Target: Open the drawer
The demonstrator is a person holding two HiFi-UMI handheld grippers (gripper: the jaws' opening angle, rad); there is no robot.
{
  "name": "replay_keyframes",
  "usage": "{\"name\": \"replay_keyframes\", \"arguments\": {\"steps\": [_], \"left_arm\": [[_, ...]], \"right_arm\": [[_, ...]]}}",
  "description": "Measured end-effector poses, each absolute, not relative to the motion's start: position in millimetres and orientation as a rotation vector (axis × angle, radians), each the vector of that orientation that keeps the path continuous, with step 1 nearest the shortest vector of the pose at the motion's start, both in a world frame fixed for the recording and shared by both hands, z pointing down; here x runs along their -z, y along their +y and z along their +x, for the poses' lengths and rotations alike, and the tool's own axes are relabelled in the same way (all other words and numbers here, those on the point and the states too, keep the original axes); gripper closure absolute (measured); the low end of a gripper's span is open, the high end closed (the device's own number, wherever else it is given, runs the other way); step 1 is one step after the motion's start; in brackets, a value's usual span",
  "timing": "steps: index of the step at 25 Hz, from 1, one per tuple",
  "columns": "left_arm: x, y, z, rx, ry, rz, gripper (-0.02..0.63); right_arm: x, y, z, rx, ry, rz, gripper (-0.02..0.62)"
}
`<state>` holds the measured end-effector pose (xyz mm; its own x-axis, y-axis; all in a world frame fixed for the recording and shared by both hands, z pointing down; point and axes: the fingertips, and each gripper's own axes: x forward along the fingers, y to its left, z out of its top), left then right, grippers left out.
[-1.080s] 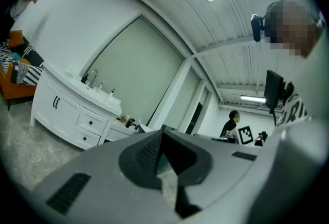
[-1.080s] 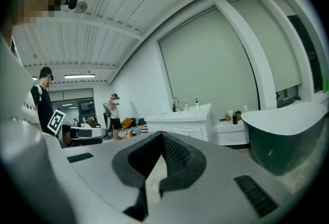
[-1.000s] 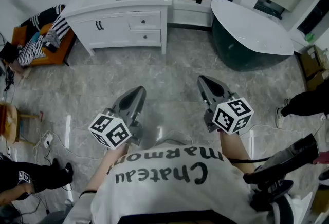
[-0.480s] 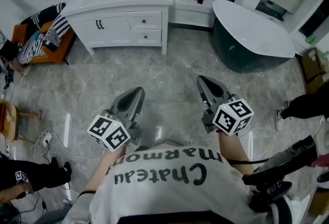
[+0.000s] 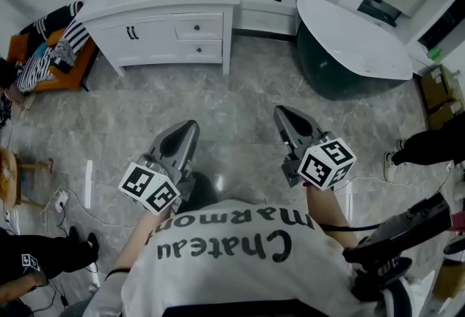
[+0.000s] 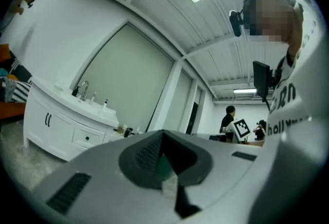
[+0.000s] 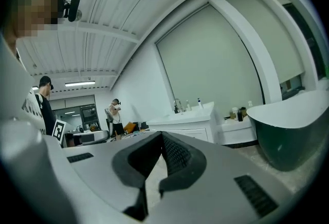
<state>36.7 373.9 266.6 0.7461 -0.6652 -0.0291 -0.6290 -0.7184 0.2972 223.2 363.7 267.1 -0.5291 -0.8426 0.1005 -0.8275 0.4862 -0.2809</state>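
A: Jaws?
B: Left gripper (image 5: 187, 131) and right gripper (image 5: 288, 118) both clenched, empty, held level ahead of the torso; probably just carried for the approach.
A: Drawer?
B: Drawer (image 5: 198, 28) shut, in the white vanity (image 5: 156, 46) across the floor (image 5: 218, 101), well apart from both.

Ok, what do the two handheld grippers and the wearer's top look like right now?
Both the left gripper and the right gripper are grey, tapered shells narrowing to a point, with dark ribbed pads lining the jaws. Each carries a white cube printed with black square markers. The person wears a white T-shirt with dark lettering.
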Motion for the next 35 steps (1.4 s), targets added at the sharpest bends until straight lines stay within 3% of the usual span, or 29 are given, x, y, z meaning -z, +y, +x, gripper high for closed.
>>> {"name": "replay_keyframes", "arguments": {"steps": [21, 35], "left_arm": [[-267.2, 117.5, -31.6, 0.069, -0.686, 2.726, 0.600], [-274.7, 16.5, -96.0, 0.046, -0.729, 2.724, 0.600]], "right_arm": [[-256.9, 147.2, 154.8, 0.525, 2.413, -1.775, 0.585], [-267.8, 34.9, 87.7, 0.559, 2.442, -1.751, 0.585]]}}
